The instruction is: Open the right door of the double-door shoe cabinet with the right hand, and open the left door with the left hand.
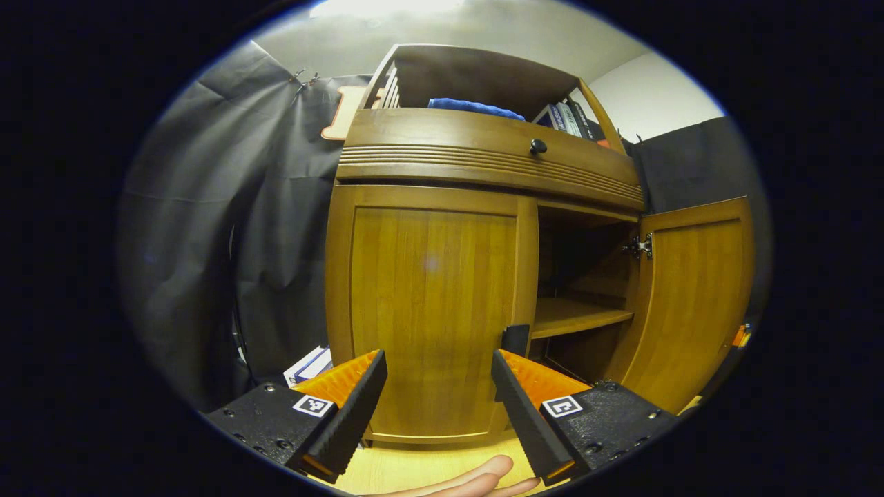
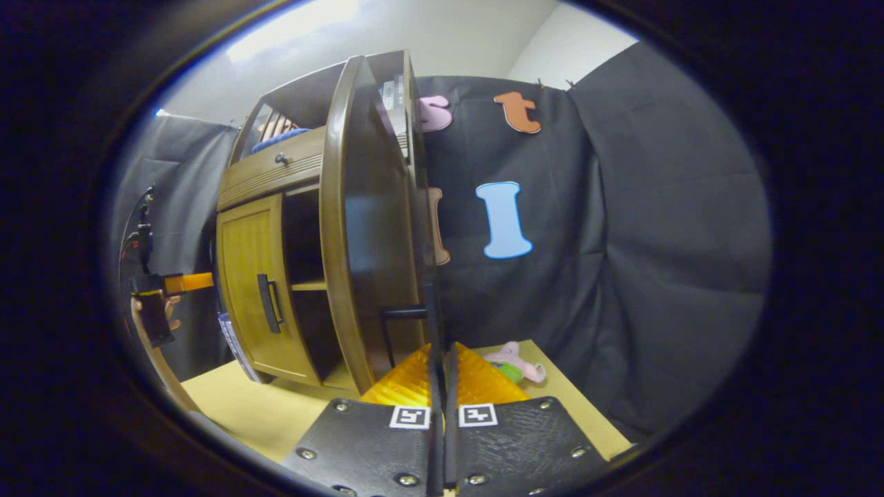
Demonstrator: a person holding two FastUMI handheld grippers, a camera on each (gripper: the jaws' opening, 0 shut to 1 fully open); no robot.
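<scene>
Left gripper (image 1: 438, 393), fingers spread wide, faces the closed left door (image 1: 431, 310) of the shoe cabinet (image 1: 483, 152) on the desk (image 1: 400, 469); right door (image 1: 690, 297) stands swung open (shelf (image 1: 577, 314) exposed). Right gripper (image 2: 442, 366), fingers clenched together, sits by that door's handle (image 2: 404, 314); whether it grips it, cannot tell

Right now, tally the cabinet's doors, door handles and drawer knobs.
Doors: 2, left door and right door
Handles: 2, left handle and right handle
Knobs: 1, knob
Total: 5
</scene>
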